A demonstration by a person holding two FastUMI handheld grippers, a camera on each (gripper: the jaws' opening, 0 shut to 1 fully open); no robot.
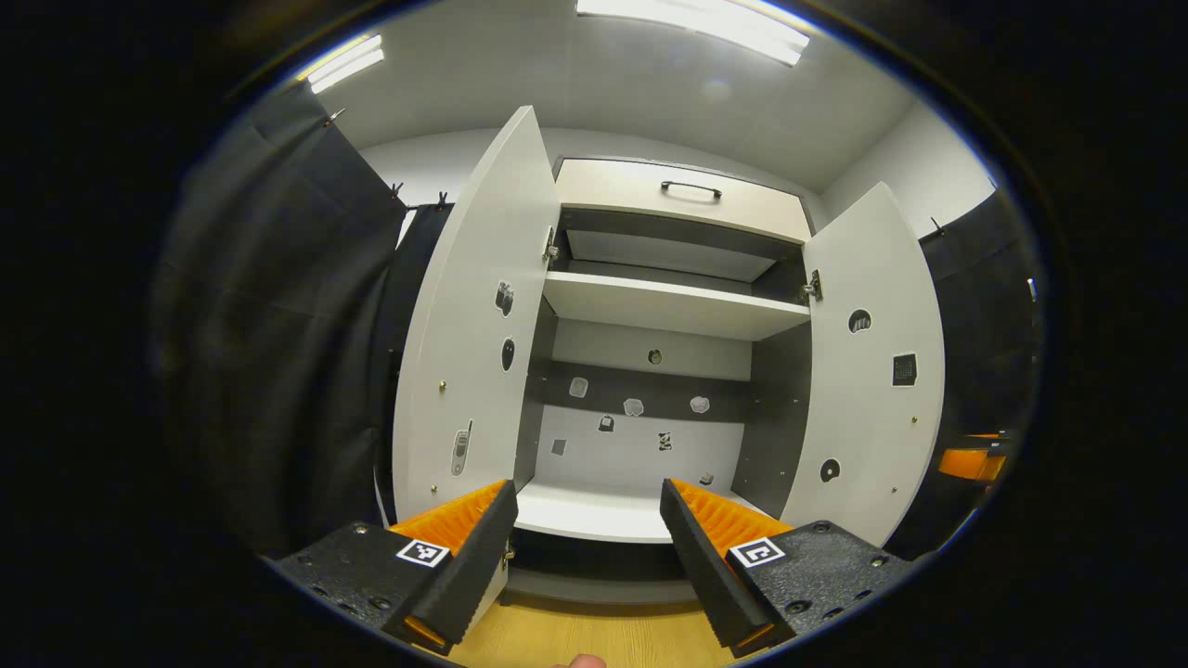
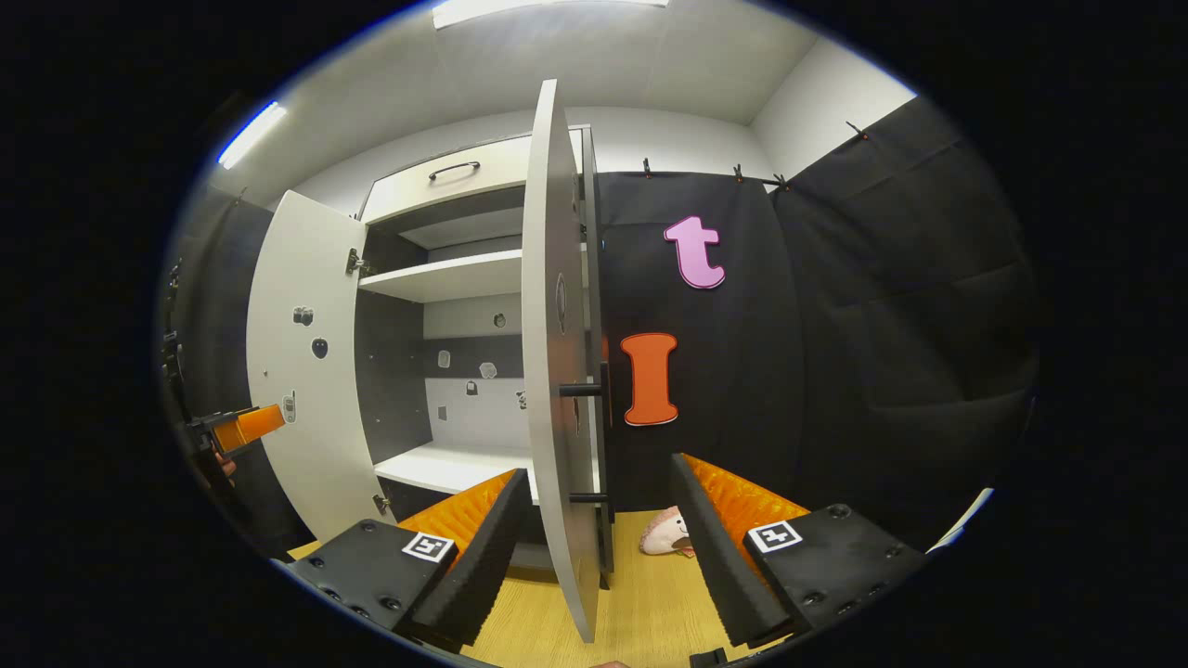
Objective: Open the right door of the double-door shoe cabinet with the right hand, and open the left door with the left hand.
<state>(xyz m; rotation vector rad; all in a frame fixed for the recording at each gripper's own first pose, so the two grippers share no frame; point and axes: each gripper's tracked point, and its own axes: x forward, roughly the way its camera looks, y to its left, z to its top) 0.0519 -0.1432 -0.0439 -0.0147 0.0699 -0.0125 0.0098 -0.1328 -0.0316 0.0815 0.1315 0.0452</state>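
The white shoe cabinet (image 1: 664, 306) stands with both doors swung open. In the left gripper view the left door (image 1: 473, 325) hangs at the left and the right door (image 1: 868, 371) at the right. My left gripper (image 1: 587, 492) is open in front of the bottom shelf (image 1: 594, 510), holding nothing. In the right gripper view the right door (image 2: 557, 371) is edge-on, its dark bar handle (image 2: 599, 436) on the outer face. My right gripper (image 2: 599, 468) is open, its fingers wide on either side of that edge without touching it. The left gripper (image 2: 243, 427) shows beside the left door (image 2: 306, 371).
A closed drawer with a dark handle (image 1: 691, 190) tops the cabinet. Small stickers dot the doors and back panel. A pale plush toy (image 2: 666, 535) lies on the wooden floor (image 2: 650, 603) near the black cloth wall (image 2: 835, 325). The right gripper (image 1: 970, 461) shows beyond the right door.
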